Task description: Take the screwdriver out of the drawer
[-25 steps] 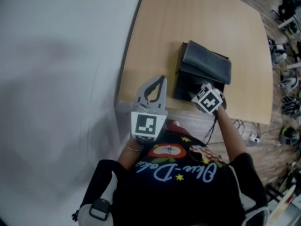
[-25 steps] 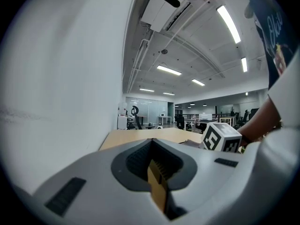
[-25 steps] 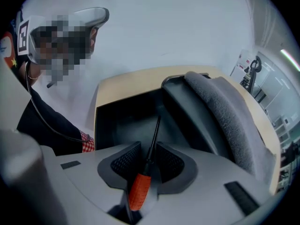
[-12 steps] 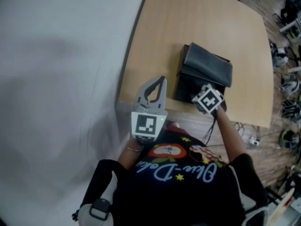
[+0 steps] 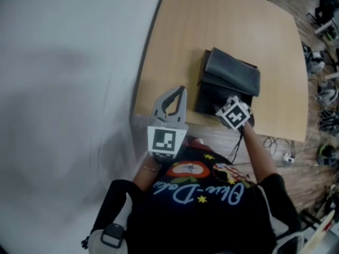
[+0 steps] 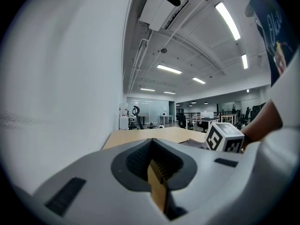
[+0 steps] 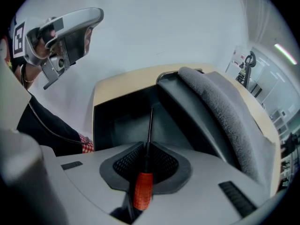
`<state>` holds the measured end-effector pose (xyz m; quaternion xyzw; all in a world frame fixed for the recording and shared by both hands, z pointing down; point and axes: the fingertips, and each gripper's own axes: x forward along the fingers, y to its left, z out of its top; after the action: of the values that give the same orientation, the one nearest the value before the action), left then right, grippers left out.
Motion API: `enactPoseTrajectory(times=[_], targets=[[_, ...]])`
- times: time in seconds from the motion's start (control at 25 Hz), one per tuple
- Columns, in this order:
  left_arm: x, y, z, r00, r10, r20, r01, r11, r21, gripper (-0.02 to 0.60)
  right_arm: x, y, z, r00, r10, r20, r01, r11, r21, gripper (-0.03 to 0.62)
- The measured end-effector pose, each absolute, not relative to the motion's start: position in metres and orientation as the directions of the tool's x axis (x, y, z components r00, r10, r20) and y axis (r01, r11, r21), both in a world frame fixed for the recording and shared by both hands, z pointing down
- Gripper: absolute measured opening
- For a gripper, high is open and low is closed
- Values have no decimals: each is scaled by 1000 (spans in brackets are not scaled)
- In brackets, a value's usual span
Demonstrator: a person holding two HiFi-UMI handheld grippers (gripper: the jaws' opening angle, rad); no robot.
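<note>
Right gripper (image 7: 146, 148) clamped on a red-handled screwdriver (image 7: 142, 186) at an open drawer (image 7: 119, 123).
Left gripper (image 5: 181, 90), jaws together and holding nothing, hovers over the near edge of the wooden surface (image 5: 212, 25). The screwdriver's thin shaft sticks out past the right gripper's jaws and points into the dark drawer. A folded grey cloth (image 7: 220, 111) lies on top of the box that holds the drawer. A white wall (image 7: 164, 27) stands beyond.
</note>
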<state>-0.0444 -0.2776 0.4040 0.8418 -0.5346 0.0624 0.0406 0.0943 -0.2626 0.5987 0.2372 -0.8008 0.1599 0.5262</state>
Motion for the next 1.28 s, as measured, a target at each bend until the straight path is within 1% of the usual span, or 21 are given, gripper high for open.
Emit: enactPoseTrajectory(times=[0.16,0.28,0.4,0.68,1.04,1.28], targets=[[-44,-278,404,416,-896,156,-907,-422,-4,0,96,-266,584,-364,-270,891,-577,817,12,51],[-44,-280,404,412,-897,158,-909,-417,2,0,95,-269,571,-387,-330,861,-591,805,43,51],[-41,-283,403,423,-893,152,-902,-431,-26,0,100,-272,560,-404,-396,825,-629,775,63,50],[-24,-284,400,457,-874,168,-882,-470,-44,0,114,-276,512,-461,-556,692,-729,681,63,51],[16,-287,393,536,-827,166,-836,-548,-28,0,148,-276,446,-451,-741,497,-853,522,5,49],[40,-287,388,587,-794,160,-800,-599,-38,0,163,-273,422,-430,-798,421,-885,465,-23,50]])
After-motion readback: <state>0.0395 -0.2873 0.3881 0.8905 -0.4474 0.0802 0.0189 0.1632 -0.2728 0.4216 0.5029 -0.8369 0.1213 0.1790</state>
